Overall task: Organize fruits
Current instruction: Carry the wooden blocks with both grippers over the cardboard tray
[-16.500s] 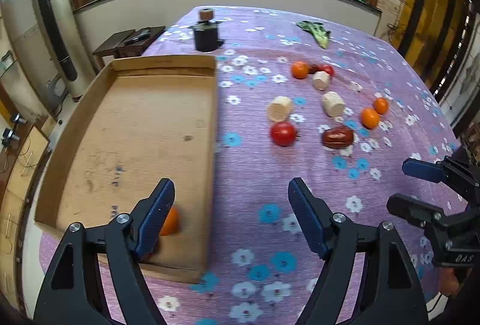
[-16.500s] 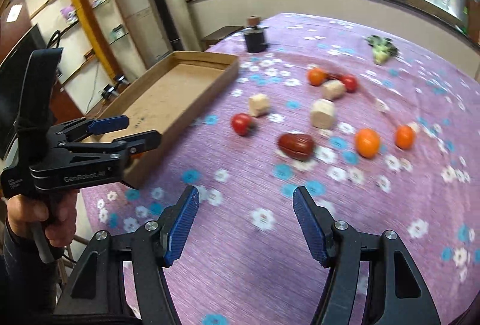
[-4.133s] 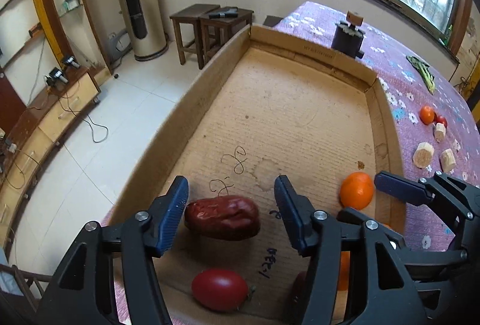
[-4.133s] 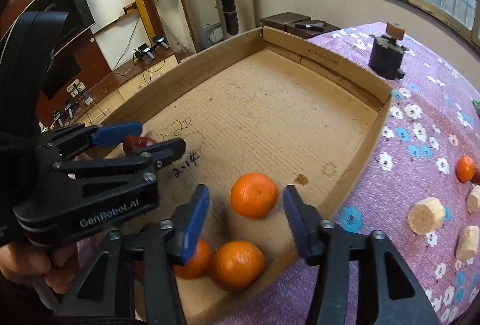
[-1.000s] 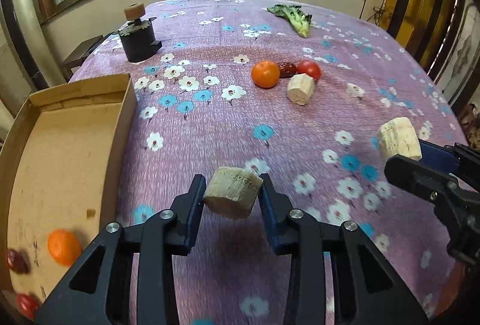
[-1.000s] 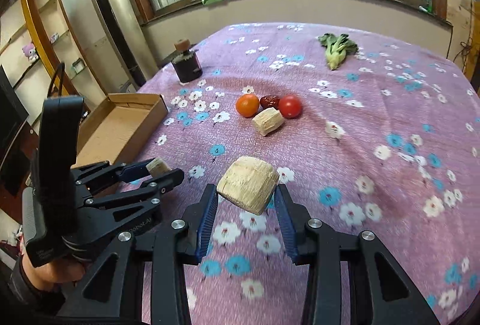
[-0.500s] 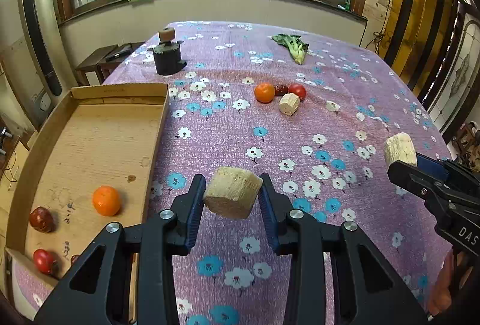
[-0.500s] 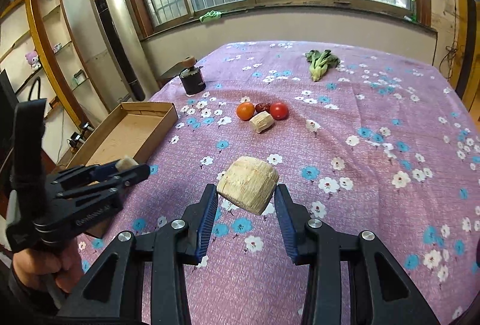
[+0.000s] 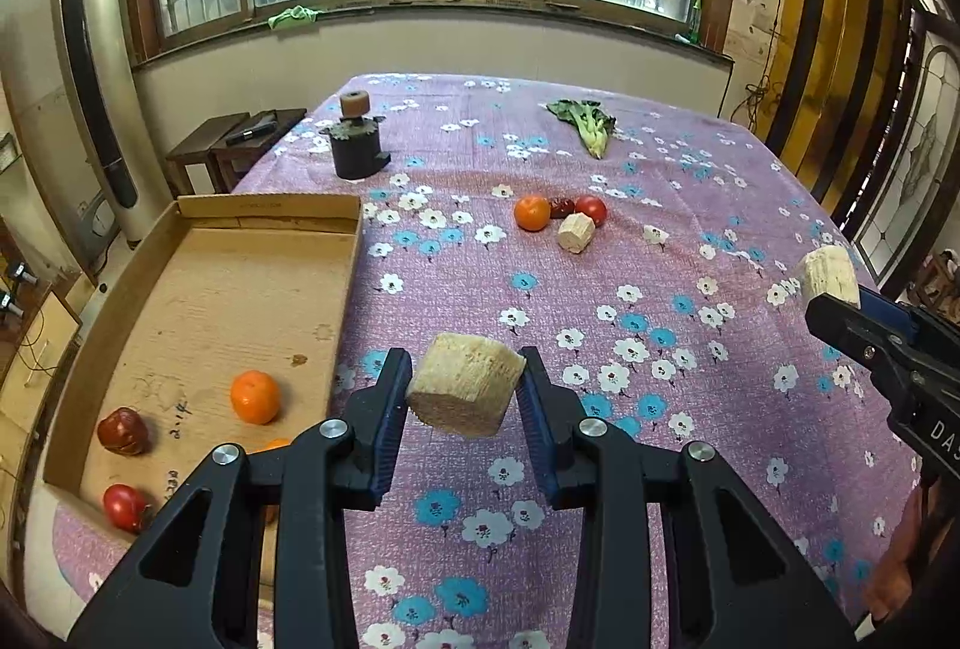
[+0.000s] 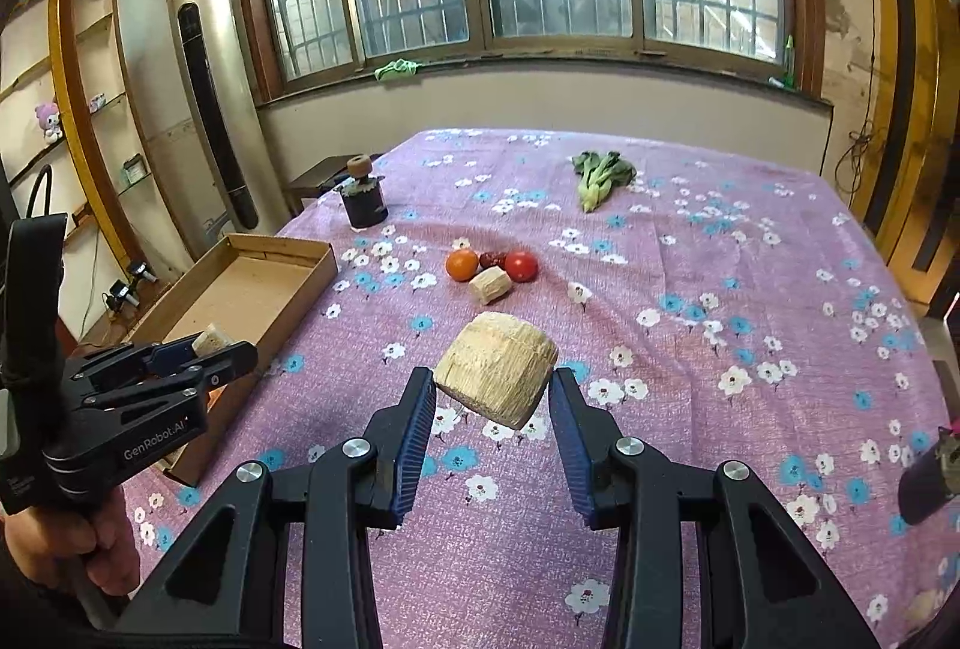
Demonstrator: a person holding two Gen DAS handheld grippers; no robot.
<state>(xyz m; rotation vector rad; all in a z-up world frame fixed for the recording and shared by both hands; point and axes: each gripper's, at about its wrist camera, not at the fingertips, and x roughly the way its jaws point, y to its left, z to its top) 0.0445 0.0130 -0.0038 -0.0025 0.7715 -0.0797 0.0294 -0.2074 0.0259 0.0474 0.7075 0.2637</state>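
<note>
My left gripper [image 9: 465,388] is shut on a pale cut sugarcane chunk [image 9: 463,385], held above the purple flowered tablecloth. My right gripper [image 10: 492,394] is shut on a second sugarcane chunk [image 10: 497,374], also in the air. The left wrist view has the right gripper [image 9: 840,298] at its right edge with its chunk [image 9: 829,274]. The cardboard tray [image 9: 198,223] on the left holds an orange [image 9: 255,397], a red date [image 9: 123,430] and a tomato [image 9: 123,506]. Mid-table lie an orange [image 9: 532,212], a date [image 9: 562,207], a tomato [image 9: 591,209] and a third sugarcane chunk [image 9: 576,232].
A dark grinder-like jar [image 9: 355,142] stands at the table's far left. A green leafy vegetable [image 9: 591,124] lies at the far side. A low wooden stool [image 9: 237,142] and a tall air conditioner [image 9: 96,73] stand beyond the table. A person's hand [image 10: 90,547] holds the left gripper.
Both grippers have risen and drawn back from the table with their sugarcane chunks. More of the tray and room shows now. Neither grip has changed.
</note>
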